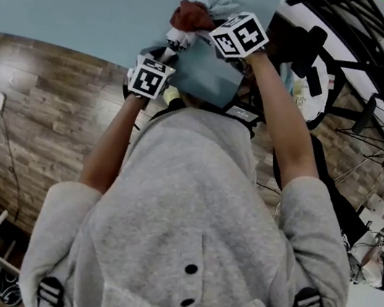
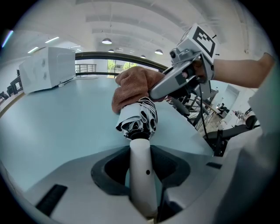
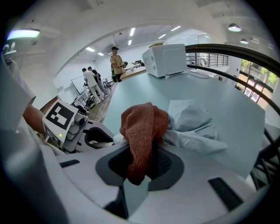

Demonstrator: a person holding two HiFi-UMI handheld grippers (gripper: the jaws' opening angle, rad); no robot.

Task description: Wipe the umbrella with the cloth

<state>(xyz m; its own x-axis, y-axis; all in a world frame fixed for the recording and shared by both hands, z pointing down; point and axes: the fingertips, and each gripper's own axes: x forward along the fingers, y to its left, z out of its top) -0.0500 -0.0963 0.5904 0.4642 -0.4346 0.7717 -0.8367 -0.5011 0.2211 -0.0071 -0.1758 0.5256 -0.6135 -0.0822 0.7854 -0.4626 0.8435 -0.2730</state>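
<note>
Left tongs (image 2: 142, 170) clamped on the white handle (image 2: 141, 151) of the folded umbrella (image 2: 139, 116), one pad on each side of it. Black-and-white canopy bunched tight just past the handle, pointing away over the pale blue counter (image 2: 57, 118), near its front edge. Cannot tell whether resting on the counter or lifted clear of it.

Right tongs (image 3: 139, 168) pinching a reddish-brown cloth (image 3: 142, 129), one end hanging down between the pads and the rest humped up in front. In the left gripper view, cloth laid over the far part of the canopy and touching it, right tongs slanting in from the upper right.

Just beyond the cloth, a crumpled heap of pale blue-grey fabric (image 3: 192, 124) lying on the counter. White boxy appliance (image 3: 166, 59) at the far end, well apart from the umbrella. Several people (image 3: 116, 61) standing in the background beyond the counter. Seen from the head view, both tongs close together at the counter's near edge, over wood-look flooring (image 1: 45, 108).
</note>
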